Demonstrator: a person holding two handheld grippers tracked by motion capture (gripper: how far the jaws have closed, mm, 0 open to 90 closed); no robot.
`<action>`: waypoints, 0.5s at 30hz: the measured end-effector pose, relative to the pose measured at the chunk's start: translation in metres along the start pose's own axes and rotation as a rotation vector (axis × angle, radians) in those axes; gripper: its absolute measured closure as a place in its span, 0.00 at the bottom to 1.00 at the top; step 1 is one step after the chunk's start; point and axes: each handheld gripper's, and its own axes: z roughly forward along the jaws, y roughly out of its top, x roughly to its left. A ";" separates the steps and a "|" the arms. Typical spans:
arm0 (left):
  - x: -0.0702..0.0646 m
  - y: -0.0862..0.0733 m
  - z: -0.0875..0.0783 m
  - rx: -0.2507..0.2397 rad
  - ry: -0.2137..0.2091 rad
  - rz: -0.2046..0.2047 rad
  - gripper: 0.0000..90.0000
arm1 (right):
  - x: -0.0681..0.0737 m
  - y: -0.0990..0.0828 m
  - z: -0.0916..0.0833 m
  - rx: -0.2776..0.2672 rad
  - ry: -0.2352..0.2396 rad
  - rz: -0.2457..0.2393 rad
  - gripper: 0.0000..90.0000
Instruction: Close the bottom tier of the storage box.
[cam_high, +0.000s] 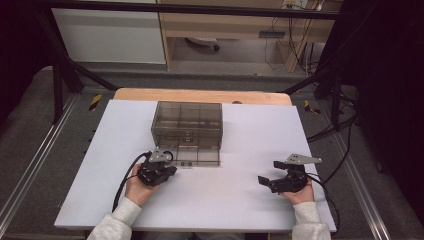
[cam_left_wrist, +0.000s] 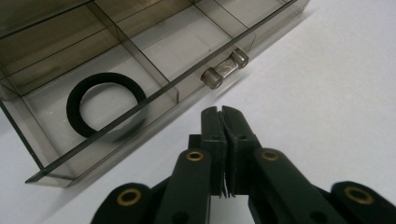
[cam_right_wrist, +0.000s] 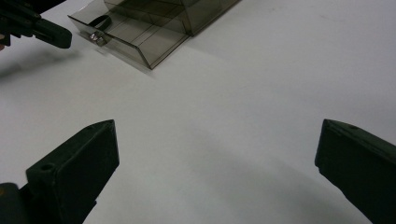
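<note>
Now your left gripper (cam_left_wrist: 222, 111) has its jaws pressed together on nothing, just short of the clear cylindrical handle (cam_left_wrist: 224, 68) on the pulled-out smoky transparent plastic drawer (cam_left_wrist: 116, 135); your right gripper (cam_high: 267, 172), well apart, holds its jaws wide apart.

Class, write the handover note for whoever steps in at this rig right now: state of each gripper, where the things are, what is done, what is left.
Left gripper: jaws shut on nothing, tips just short of the drawer handle, not touching it.
Right gripper: jaws wide open, empty, over bare table, apart from the box.
Smoky clear drawer box sits mid-table; its bottom drawer is pulled out.
Black ring lies flat in the drawer's end compartment.
Done, it seems: drawer open, ring inside.
Left, probably: push the drawer shut with the closed left jaws.
</note>
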 end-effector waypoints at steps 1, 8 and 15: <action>0.000 0.000 0.001 -0.001 0.001 -0.001 0.99 | 0.000 0.000 0.000 0.000 0.001 0.001 0.00; 0.000 0.002 0.006 -0.004 0.010 -0.001 0.99 | 0.000 0.000 0.000 0.004 -0.001 0.001 0.00; 0.000 0.003 0.011 -0.007 0.019 0.002 0.99 | 0.000 0.000 0.000 0.000 0.000 0.002 0.00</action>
